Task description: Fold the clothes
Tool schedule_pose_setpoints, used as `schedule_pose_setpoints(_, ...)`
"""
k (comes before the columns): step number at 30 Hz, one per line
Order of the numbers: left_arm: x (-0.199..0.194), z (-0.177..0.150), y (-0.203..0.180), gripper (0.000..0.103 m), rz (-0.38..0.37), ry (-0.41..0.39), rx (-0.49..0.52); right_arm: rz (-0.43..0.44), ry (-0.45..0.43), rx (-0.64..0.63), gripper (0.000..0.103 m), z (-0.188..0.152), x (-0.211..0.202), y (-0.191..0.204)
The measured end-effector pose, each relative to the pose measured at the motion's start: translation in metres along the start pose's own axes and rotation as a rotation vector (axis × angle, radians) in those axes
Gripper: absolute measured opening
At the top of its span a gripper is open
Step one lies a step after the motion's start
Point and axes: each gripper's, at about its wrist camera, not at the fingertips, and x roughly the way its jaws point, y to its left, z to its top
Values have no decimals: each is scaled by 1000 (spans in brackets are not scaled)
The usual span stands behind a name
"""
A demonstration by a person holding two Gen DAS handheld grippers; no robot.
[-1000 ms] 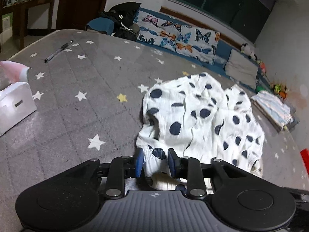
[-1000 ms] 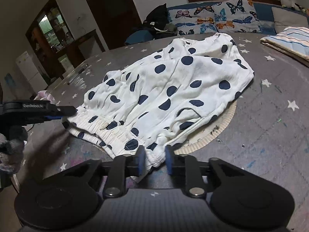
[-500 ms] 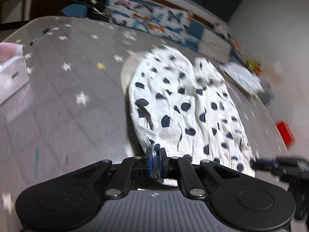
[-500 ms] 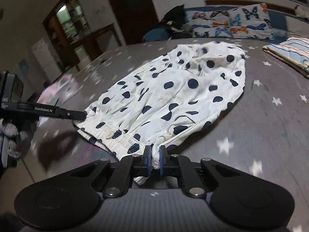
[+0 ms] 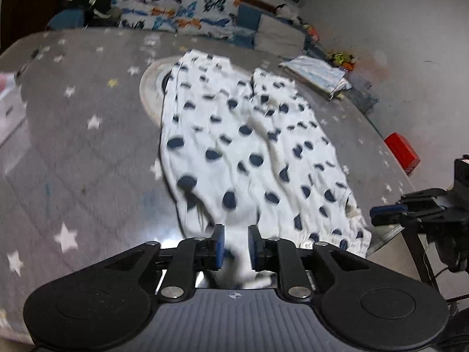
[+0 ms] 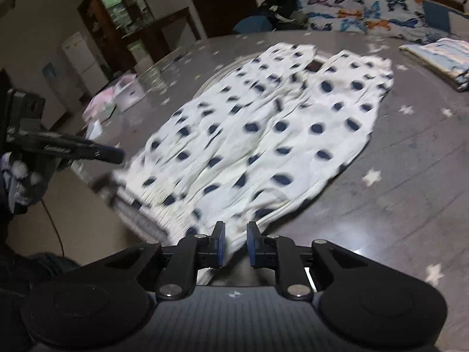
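A white garment with dark blue dots (image 5: 249, 146) (image 6: 263, 135) lies spread flat on the grey star-print table cover (image 5: 88, 161), its gathered waistband toward me at the near edge. My left gripper (image 5: 236, 246) is at the waistband's left corner. Its jaws are opening, and cloth sits loosely between the blue pads. My right gripper (image 6: 236, 240) is at the other corner, also opening, with a fold of cloth in the gap. Each gripper shows in the other's view: the right gripper (image 5: 387, 211) and the left gripper (image 6: 108, 154).
A folded striped cloth (image 5: 316, 73) (image 6: 436, 58) lies at the far right of the table. A red box (image 5: 401, 152) sits near the right edge, and a white box (image 6: 126, 91) at the left. Butterfly cushions (image 5: 176, 14) line the bench behind. The table's near edge is just under the grippers.
Both grippers shut on the waistband corners and drew back, pulling the garment out long and flat toward the near edge. Now both pairs of jaws have parted again.
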Motion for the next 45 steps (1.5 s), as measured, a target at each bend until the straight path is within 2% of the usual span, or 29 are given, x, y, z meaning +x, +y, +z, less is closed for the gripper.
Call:
schedule_pose_setpoints(1,0,4,0,37,6,-14,3,-11,-10,4,16,2,-2,-3)
schedule_pose_setpoints(5,11,26,8,37,41,-48,-29,-71,-57,13,21,22,-2,-24)
schedule_pose_setpoints(11,52,66,23,35,124,-71,-53,-177,-110,69,22,56,18,-67)
schedule_pose_setpoints(18,109,123,28,37,185,-98,-46,-244,-147,147,22,90,44,-110)
schedule_pose_setpoints(21,130,147,28,44,222,-125,-26,-257,-158,143,24,106,55,-121)
schedule_pose_setpoints(23,144,163,30,45,244,-141,-14,-268,-166,139,30,117,63,-129)
schedule_pose_setpoints(27,173,194,32,46,300,-178,25,-286,-175,144,31,138,78,-145)
schedule_pose_setpoints(29,187,207,33,54,325,-192,60,-300,-176,150,34,150,86,-157)
schedule_pose_setpoints(33,215,232,39,57,350,-198,86,-329,-186,162,34,168,101,-177)
schedule_pose_setpoints(38,246,249,51,57,367,-188,69,-344,-182,177,35,188,121,-202)
schedule_pose_setpoints(43,262,255,46,55,349,-188,122,-358,-175,182,36,204,140,-223)
schedule_pose_setpoints(45,267,254,43,44,342,-185,162,-346,-178,193,36,207,146,-230)
